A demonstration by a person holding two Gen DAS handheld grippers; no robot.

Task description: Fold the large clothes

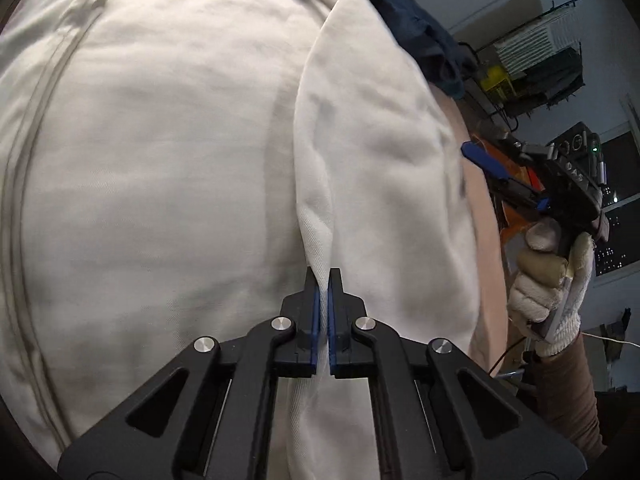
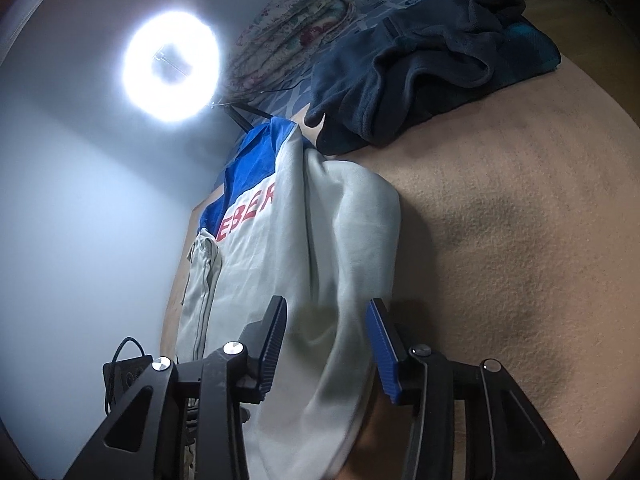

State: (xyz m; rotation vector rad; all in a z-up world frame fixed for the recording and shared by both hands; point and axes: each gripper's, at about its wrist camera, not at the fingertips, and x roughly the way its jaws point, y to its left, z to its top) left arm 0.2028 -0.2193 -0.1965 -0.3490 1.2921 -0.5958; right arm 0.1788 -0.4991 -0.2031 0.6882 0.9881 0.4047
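A white jacket [image 1: 160,160] with a blue shoulder panel and red lettering lies spread on a tan bed cover [image 2: 520,220]. My left gripper [image 1: 323,276] is shut on a raised ridge of the jacket's cloth along a folded-over side. In the right wrist view the same jacket [image 2: 320,240] runs away from me. My right gripper [image 2: 327,302] stands open over its near edge, cloth lying between the fingers, the pads apart from it. In the left wrist view, a gloved hand [image 1: 548,284] holds the right gripper beyond the jacket's right edge, one of its blue fingers [image 1: 482,160] showing.
A dark blue fleece garment [image 2: 420,60] lies crumpled past the jacket's collar, with a floral quilt [image 2: 304,12] behind it. A bright ring light [image 2: 172,68] stands at the far left. A black device with a cable [image 2: 124,368] sits at the bed's left. A clothes rack [image 1: 532,52] stands behind.
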